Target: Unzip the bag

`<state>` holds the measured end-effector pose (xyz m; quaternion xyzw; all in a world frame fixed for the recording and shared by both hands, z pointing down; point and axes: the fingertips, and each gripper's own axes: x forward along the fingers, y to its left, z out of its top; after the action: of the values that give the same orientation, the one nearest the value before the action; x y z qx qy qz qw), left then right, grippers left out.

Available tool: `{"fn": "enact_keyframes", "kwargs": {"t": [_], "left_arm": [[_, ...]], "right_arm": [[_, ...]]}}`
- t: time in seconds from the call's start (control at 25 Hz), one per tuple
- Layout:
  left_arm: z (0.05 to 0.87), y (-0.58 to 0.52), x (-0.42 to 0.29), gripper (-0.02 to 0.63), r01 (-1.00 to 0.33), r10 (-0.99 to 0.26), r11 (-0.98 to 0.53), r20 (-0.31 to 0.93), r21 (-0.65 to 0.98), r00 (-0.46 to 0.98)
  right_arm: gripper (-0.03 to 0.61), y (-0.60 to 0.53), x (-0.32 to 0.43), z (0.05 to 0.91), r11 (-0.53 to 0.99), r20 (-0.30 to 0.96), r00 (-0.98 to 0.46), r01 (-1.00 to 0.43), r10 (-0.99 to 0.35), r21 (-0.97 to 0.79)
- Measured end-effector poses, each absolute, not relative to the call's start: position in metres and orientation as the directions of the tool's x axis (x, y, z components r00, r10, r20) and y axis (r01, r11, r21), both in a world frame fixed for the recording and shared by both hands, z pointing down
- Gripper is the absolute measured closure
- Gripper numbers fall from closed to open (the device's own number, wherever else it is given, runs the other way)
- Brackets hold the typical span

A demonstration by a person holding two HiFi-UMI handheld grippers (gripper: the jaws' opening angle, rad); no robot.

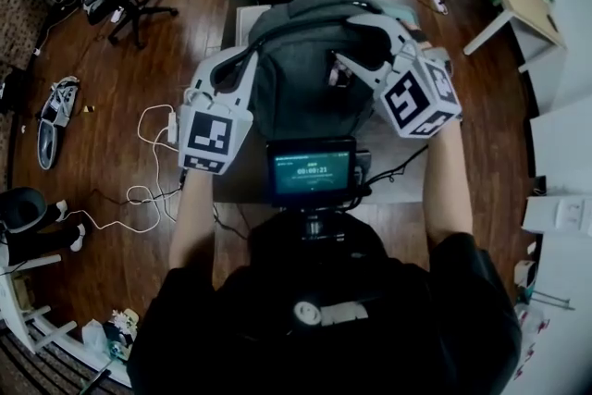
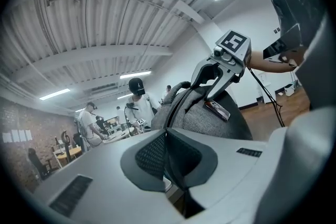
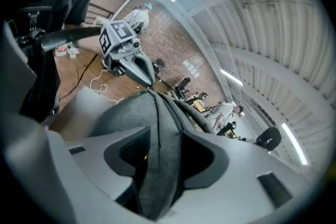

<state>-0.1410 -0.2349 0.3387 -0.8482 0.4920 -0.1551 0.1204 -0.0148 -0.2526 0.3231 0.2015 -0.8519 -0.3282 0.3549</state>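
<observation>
Grey table (image 1: 242,188), wood floor (image 1: 185,42) around. We log 2 grippers at bag (image 1: 296,83): left gripper (image 2: 167,132) clamped on thin black strap (image 2: 173,111); right gripper (image 3: 163,140) jaws apart (grey fabric fold (image 3: 164,113) between, unpinched).

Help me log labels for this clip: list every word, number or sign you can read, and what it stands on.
Nothing reads for certain.
Small black screen below the grey fabric backpack: pale digits, too small to read.
Small dark tag on the backpack: blurred.
Cubes on the left gripper and right gripper: black-and-white square markers, no words.
</observation>
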Motion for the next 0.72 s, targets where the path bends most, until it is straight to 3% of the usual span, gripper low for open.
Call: {"fn": "enact_keyframes", "kwargs": {"t": [0.24,0.32,0.48,0.72], "left_arm": [[0.335,-0.233,-0.134,0.607,-0.789,-0.865,-0.497,0.136,-0.362,0.483],[0.335,-0.234,-0.136,0.607,-0.795,-0.873,-0.484,0.136,-0.366,0.469],[0.339,-0.239,-0.139,0.607,-0.815,-0.874,-0.484,0.137,-0.32,0.465],[0.348,-0.237,-0.143,0.609,-0.797,-0.865,-0.501,0.16,-0.337,0.476]], "right_arm": [[0.357,-0.248,-0.059,0.336,0.624,0.555,-0.598,0.113,-0.579,0.773],[0.385,-0.252,-0.066,0.347,0.615,0.588,-0.562,0.17,-0.581,0.77],[0.5,-0.251,-0.063,0.34,0.667,0.561,-0.605,0.065,-0.564,0.742],[0.525,-0.249,-0.059,0.332,0.704,0.541,-0.638,-0.003,-0.548,0.71]]}}
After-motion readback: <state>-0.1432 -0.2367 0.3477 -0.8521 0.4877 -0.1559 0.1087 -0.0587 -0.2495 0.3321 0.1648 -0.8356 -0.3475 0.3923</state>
